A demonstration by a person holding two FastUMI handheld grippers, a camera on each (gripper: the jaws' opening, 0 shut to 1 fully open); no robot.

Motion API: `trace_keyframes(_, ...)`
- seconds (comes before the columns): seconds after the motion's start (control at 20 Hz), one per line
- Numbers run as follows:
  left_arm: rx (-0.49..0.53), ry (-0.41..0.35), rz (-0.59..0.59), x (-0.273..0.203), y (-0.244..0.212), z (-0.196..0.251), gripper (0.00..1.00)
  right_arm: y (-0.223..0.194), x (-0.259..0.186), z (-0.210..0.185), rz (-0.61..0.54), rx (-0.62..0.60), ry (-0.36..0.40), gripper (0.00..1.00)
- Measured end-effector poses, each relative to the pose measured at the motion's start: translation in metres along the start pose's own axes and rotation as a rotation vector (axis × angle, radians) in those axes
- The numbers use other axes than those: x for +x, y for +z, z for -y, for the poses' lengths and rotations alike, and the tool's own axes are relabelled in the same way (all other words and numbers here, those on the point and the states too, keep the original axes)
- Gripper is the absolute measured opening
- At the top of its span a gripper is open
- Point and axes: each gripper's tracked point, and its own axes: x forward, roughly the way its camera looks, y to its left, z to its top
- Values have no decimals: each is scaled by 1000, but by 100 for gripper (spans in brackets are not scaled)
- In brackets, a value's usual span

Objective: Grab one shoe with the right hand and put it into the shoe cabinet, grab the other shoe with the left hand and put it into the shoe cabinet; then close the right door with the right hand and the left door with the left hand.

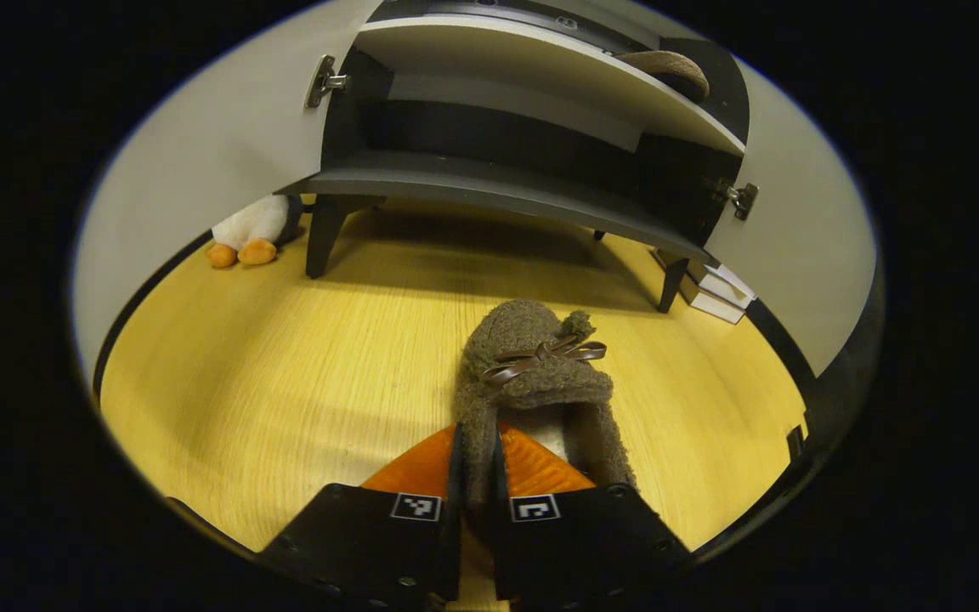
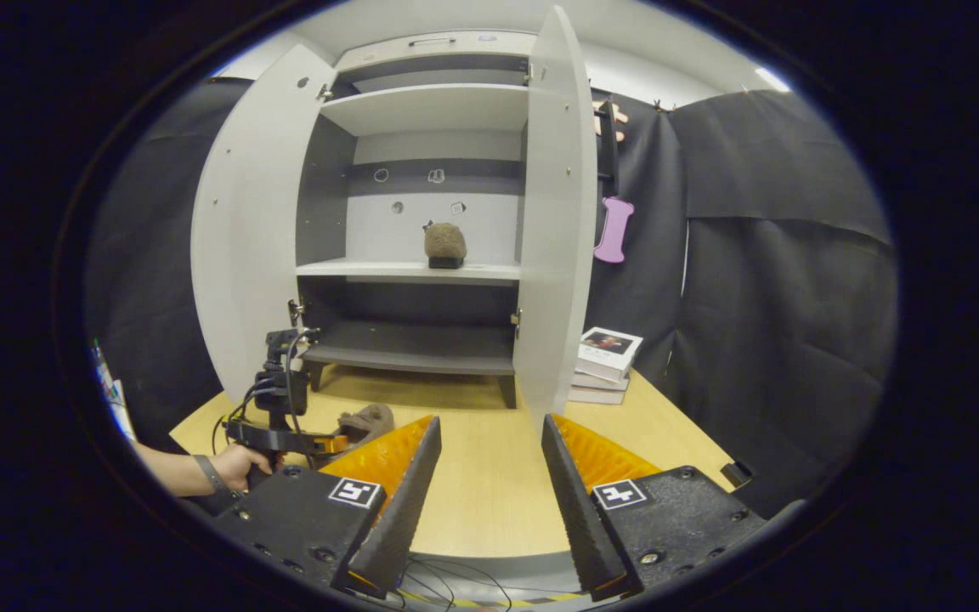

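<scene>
Second shoe (image 1: 532,374) pinched at the heel-side rim by the left gripper (image 1: 477,476); fingers pressed together on the fuzzy collar wall, toe and bow pointed straight ahead of the jaws, toward the shoe cabinet (image 1: 489,183). Sole judged to be on or just off the wooden floor (image 1: 285,382); contact cannot be told.

Right gripper (image 2: 489,476) spread wide, nothing between the fingers. First shoe (image 2: 444,242) is seen standing on the middle shelf (image 2: 370,269), far ahead of and above those jaws. Both doors stand open.

Step in hand, as judged: lift and carry to a shelf. Only a thin soft rim is held, so sag or swing is to be expected; the lift is best kept slow and level, the toe led in first, the shelf edge cleared before the jaws are spread. The left door (image 1: 200,161) beside the path should be avoided.
</scene>
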Motion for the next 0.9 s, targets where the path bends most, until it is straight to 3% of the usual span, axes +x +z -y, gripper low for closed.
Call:
trace_keyframes(0.1, 29, 7, 6, -4, 3, 3, 5, 0, 1, -5, 1, -1, 19, 76)
trace_keyframes(0.15, 34, 11, 15, -15, 8, 7, 15, 1, 2, -7, 1, -6, 26, 76)
trace_keyframes(0.2, 38, 12, 41, -25, 17, 10, 2, 1, 3, -8, 3, -11, 30, 76)
trace_keyframes(0.35, 41, 0, 173, -71, 69, 32, 2, 4, 6, -11, 10, -7, 46, 80)
trace_keyframes(0.45, 24, -11, 288, -113, 122, 52, 2, 4, 9, -13, 14, -4, 56, 80)
trace_keyframes(0.6, 35, 105, 404, -155, 201, 55, 2, 7, 9, -17, 29, -6, 73, 80)
trace_keyframes(0.7, 8, 112, 481, -164, 258, 56, 2, 11, 9, -18, 41, -18, 87, 80)
trace_keyframes(0.9, -48, 102, 519, -151, 364, 54, 2, 19, 9, -15, 63, -46, 93, 77)
